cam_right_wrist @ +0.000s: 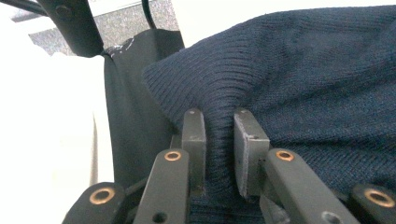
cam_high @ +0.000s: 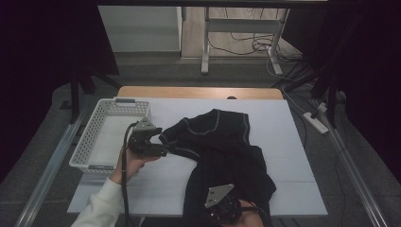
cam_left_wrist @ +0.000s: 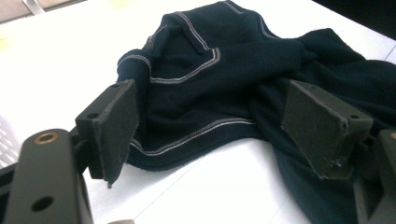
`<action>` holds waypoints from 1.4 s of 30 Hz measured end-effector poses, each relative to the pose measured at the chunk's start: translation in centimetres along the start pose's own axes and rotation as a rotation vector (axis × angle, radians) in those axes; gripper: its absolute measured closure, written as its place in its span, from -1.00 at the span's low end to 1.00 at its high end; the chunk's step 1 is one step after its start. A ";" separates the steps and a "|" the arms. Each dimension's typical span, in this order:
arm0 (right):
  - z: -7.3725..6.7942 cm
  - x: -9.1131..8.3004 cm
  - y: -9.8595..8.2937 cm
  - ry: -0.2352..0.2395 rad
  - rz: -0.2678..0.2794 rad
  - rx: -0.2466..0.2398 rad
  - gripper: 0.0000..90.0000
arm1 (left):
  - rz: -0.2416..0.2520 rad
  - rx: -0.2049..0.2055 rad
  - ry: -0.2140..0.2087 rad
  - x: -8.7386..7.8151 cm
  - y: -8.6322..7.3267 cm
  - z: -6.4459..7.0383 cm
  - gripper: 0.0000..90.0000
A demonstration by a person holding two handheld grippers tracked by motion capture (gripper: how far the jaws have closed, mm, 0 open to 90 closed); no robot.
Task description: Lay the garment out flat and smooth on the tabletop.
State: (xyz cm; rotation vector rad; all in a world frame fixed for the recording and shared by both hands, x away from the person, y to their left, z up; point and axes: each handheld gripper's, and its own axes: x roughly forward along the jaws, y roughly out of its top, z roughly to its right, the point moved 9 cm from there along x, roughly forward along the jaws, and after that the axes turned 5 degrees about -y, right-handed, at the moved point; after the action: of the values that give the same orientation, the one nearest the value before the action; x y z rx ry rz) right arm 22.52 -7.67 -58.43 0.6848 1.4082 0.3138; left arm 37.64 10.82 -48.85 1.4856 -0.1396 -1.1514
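A dark navy garment with pale stitched seams lies crumpled on the white table, its lower part reaching the near edge. My left gripper is at the garment's left edge, held in a hand, and stands open. In the left gripper view its jaws straddle a stitched fold of the garment without touching it. My right gripper is at the near edge, under the cloth. In the right gripper view the right gripper is shut on a ribbed fold of the garment.
A white mesh basket stands at the table's left side, close to the left gripper. A wooden strip edges the far side of the table. Cables and a power strip lie on the floor at right.
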 end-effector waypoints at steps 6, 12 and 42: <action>0.2 -0.4 0.8 -0.001 0.020 0.009 0.37 | 0.004 -0.003 0.002 -0.1 0.0 -0.1 -0.56; 0.7 -1.1 3.3 -0.037 0.120 0.024 -0.06 | 0.017 -0.007 0.015 -0.1 0.2 -0.3 -0.56; 3.5 5.1 4.9 -0.101 -0.038 0.063 -0.09 | 0.008 -0.002 0.011 0.0 0.1 -0.2 -0.56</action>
State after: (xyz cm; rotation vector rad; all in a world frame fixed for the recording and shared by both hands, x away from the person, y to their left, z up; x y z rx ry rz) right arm 27.64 -1.78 -59.44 0.7149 1.3381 0.2025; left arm 37.85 10.98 -48.79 1.4881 -0.1366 -1.1358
